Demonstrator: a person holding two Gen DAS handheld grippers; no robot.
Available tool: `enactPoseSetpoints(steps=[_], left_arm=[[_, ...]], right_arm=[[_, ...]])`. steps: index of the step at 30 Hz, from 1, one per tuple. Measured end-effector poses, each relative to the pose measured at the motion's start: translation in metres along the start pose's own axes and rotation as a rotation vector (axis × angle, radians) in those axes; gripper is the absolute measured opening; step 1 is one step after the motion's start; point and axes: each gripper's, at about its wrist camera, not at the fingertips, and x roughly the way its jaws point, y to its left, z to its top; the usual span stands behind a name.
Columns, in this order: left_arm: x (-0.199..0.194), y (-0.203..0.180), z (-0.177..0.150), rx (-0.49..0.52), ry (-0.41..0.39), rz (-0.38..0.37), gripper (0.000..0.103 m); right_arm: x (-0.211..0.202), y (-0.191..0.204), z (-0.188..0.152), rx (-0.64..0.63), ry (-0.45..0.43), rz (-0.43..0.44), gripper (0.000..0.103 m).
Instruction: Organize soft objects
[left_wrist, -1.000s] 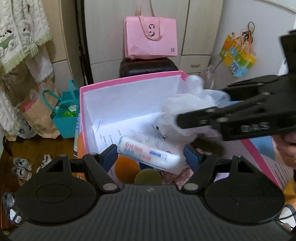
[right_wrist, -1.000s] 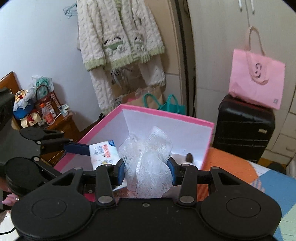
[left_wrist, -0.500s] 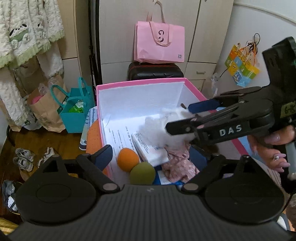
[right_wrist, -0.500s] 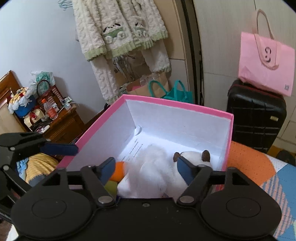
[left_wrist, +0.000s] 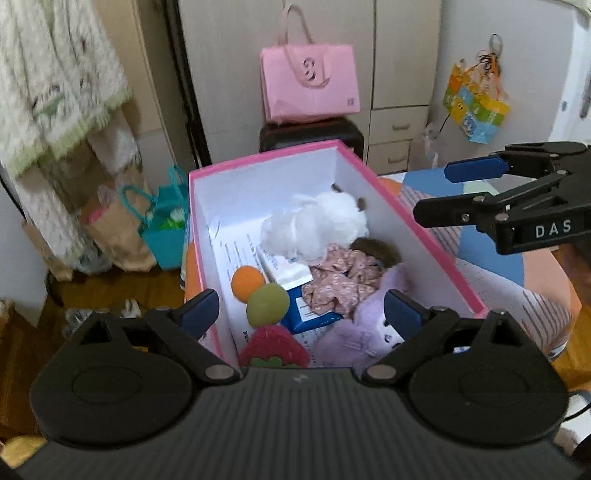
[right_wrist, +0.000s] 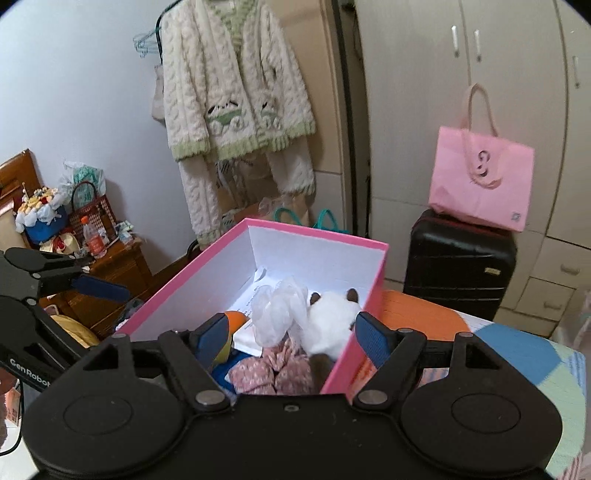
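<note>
Box filled, both grippers empty above it.

The left gripper (left_wrist: 301, 312) and right gripper (right_wrist: 291, 334) hang spread wide, holding nothing; the white mesh pouf (right_wrist: 282, 308) lies in the pink box (left_wrist: 436, 254) against the white plush (left_wrist: 340, 212), over the floral cloth (left_wrist: 341, 282). I'd worry the springy pouf rolls off that loose heap, or a dipping finger knocks the box wall.

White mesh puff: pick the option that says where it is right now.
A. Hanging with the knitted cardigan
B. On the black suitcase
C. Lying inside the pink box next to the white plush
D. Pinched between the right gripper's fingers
C. The white mesh puff lies loose in the pink box against the white plush, while the right gripper is open and empty.
</note>
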Motion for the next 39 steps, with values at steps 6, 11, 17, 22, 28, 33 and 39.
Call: enactPoseSetpoints(steps=[6, 11, 17, 22, 28, 33, 39], left_arm=[[-0.024, -0.02, -0.012, -0.059, -0.049, 0.02, 0.097], [-0.036, -0.041, -0.017, -0.033, -0.064, 0.038, 0.097], [-0.042, -0.064, -0.019, -0.014, -0.046, 0.056, 0.101], [-0.05, -0.075, -0.027, -0.033, -0.066, 0.033, 0.101], [-0.06, -0.085, -0.045, -0.085, -0.146, 0.033, 0.101], [-0.069, -0.088, -0.057, -0.137, -0.213, 0.059, 0.101], [-0.076, -0.094, -0.069, -0.16, -0.272, 0.139, 0.101]], right_arm=[[-0.034, 0.005, -0.018, -0.034, -0.015, -0.078, 0.085], [-0.057, 0.002, -0.036, -0.041, -0.012, -0.11, 0.087], [-0.084, -0.006, -0.051, -0.005, -0.029, -0.202, 0.096], [-0.104, -0.007, -0.056, 0.043, -0.009, -0.36, 0.102], [-0.136, 0.0, -0.078, 0.098, -0.076, -0.391, 0.102], [-0.15, 0.01, -0.094, 0.128, -0.132, -0.424, 0.102], [-0.158, 0.032, -0.108, 0.089, -0.16, -0.542, 0.102]])
